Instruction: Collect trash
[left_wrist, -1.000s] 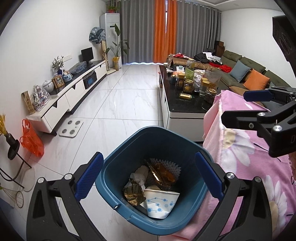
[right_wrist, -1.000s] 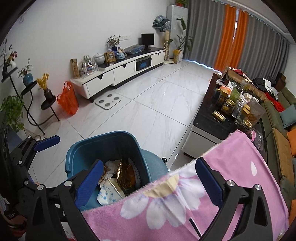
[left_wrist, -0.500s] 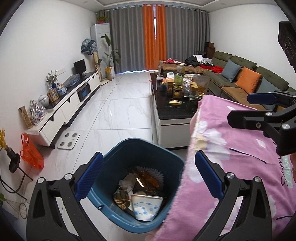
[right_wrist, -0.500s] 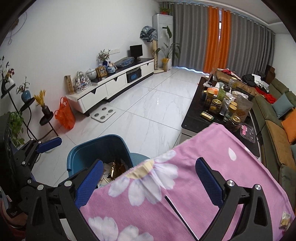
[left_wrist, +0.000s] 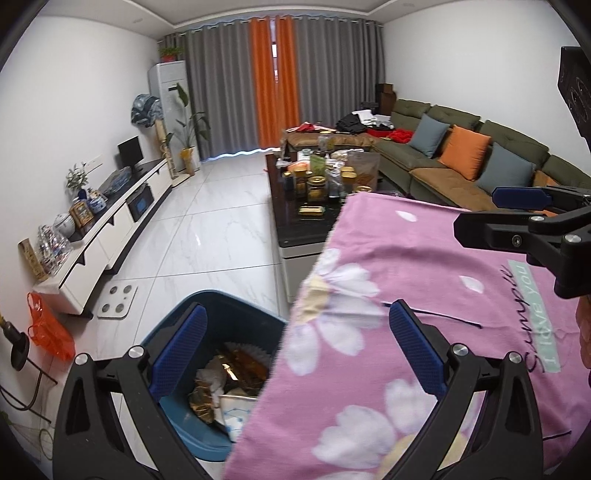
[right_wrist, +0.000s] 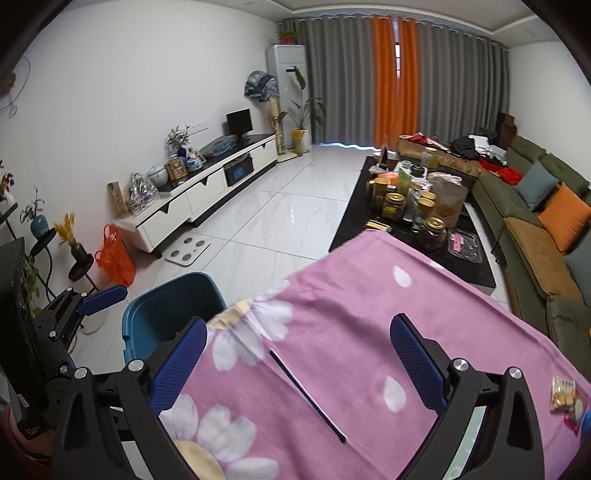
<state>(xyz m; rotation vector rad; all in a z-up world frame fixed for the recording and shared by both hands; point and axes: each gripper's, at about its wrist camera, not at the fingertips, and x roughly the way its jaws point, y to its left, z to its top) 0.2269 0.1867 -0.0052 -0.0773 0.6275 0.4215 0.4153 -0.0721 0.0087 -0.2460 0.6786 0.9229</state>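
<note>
Two grippers, left gripper (left_wrist: 297, 349) and right gripper (right_wrist: 297, 352), both spread and empty, above one blue bin (left_wrist: 192, 435) and one pink cloth (left_wrist: 406, 280).

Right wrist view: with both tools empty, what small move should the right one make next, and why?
Probably swing the right tool toward the small snack packet lying on the pink floral cloth at its far right. Both it and the left tool are open and hold nothing, the blue bin already holds wrappers, and that packet is the nearest loose trash in view.
</note>
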